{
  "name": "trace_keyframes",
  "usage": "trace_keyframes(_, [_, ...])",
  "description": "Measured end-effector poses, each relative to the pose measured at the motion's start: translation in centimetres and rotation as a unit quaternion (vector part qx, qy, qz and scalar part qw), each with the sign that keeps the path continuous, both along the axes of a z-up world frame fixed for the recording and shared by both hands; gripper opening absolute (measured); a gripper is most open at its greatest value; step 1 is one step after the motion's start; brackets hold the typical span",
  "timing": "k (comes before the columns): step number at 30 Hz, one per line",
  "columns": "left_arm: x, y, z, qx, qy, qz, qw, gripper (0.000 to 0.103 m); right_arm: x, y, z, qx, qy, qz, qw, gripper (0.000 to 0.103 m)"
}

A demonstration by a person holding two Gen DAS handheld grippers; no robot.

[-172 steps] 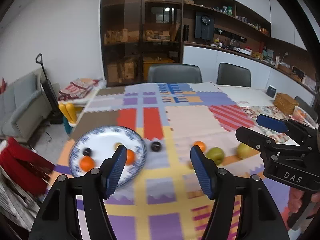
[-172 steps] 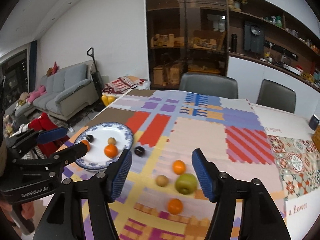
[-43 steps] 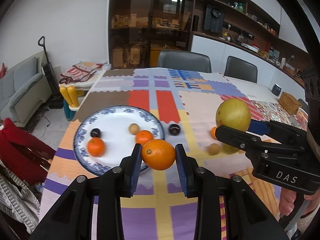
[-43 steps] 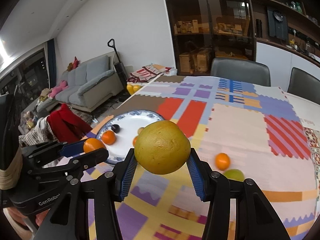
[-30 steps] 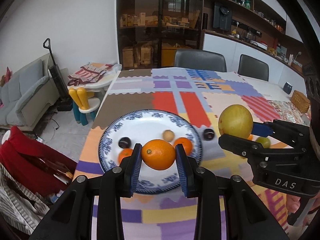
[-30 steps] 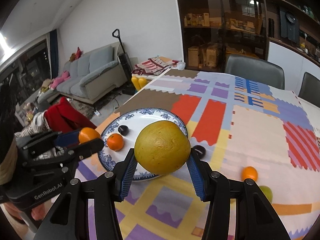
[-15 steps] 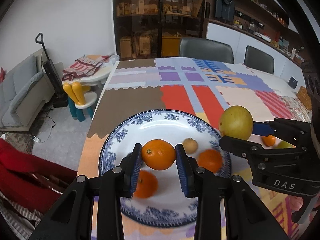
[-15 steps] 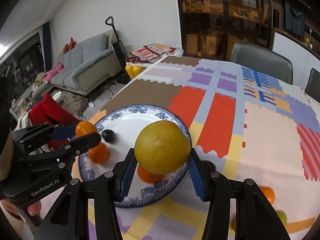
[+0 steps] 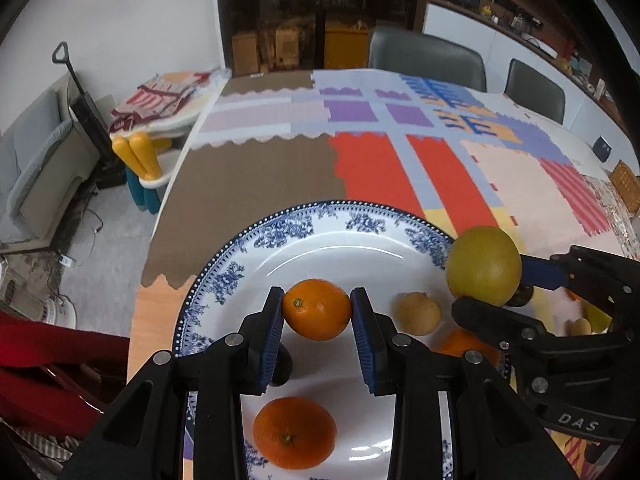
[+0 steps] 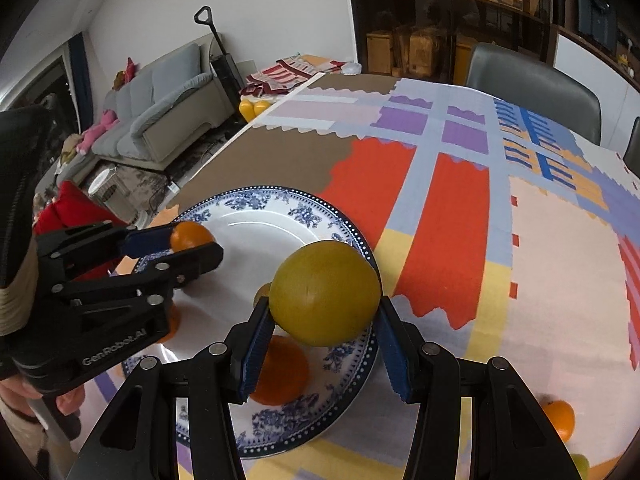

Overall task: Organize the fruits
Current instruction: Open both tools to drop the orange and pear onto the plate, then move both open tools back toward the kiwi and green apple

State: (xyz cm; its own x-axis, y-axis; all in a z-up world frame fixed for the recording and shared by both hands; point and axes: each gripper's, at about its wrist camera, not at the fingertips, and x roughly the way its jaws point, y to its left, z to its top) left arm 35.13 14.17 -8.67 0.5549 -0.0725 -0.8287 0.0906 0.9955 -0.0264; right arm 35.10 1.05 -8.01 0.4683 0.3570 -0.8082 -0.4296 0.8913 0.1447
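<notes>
My left gripper (image 9: 317,328) is shut on an orange (image 9: 317,309) and holds it just above the middle of the blue-and-white plate (image 9: 340,224). My right gripper (image 10: 324,344) is shut on a large yellow-green pear (image 10: 324,293), held over the plate's right rim (image 10: 352,236). On the plate lie another orange (image 9: 294,432), a small tan fruit (image 9: 418,313), a dark plum (image 9: 282,364) partly hidden by my left finger, and an orange (image 10: 280,372) under my right gripper. The left gripper also shows in the right wrist view (image 10: 188,246).
An orange (image 10: 558,420) and a green fruit (image 10: 580,466) lie on the patchwork cloth right of the plate. The table's left edge (image 9: 160,216) is close to the plate. Two chairs (image 9: 424,56) stand at the far side. A wicker basket (image 9: 626,180) sits far right.
Both grippers moved forward and down over the plate with their fruit still held. The plate now looms larger and closer.
</notes>
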Motion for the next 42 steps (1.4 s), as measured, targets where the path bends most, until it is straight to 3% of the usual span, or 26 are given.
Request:
trace_keyframes(4, [0.1,-0.1,0.0,-0.005,0.004,0.000,1.0000,0.033,0.2,0.0,-0.1,-0.001,0.002,-0.002,1.000,0.052])
trace_keyframes(7, [-0.3,-0.1,0.5,0.003,-0.004,0.001,1.0000,0.041,0.0,0.1,0.5,0.000,-0.014,0.004,1.000,0.052])
trace_keyframes(10, [-1.0,0.0,1.3,0.014,-0.015,0.006,0.9998,0.042,-0.4,0.2,0.9,-0.004,-0.020,0.009,1.000,0.052])
trace_keyframes(20, [-6.1,-1.7,6.2,0.041,-0.085,-0.004,0.9955,0.049,-3.8,-2.1,3.7,0.024,-0.048,-0.009,0.999,0.053])
trace_keyframes(22, [-7.5,-2.4,7.5,0.043,-0.105,-0.005,0.9935,0.052,-5.1,-3.0,4.8,0.024,-0.064,-0.016,0.998,0.062])
trace_keyframes(28, [-11.2,-4.9,10.2,0.052,-0.153,-0.014,0.9869,0.065,-8.6,-6.0,8.0,0.030,-0.120,-0.053,0.991,0.075])
trace_keyframes(35, [-14.0,-8.3,11.9,0.063,-0.182,-0.020,0.9811,0.087,-12.3,-9.9,10.5,0.027,-0.159,-0.088,0.983,0.082])
trace_keyframes(42, [-15.8,-11.2,12.2,0.051,-0.196,-0.026,0.9790,0.094,-14.7,-13.4,11.4,0.002,-0.178,-0.123,0.976,0.084])
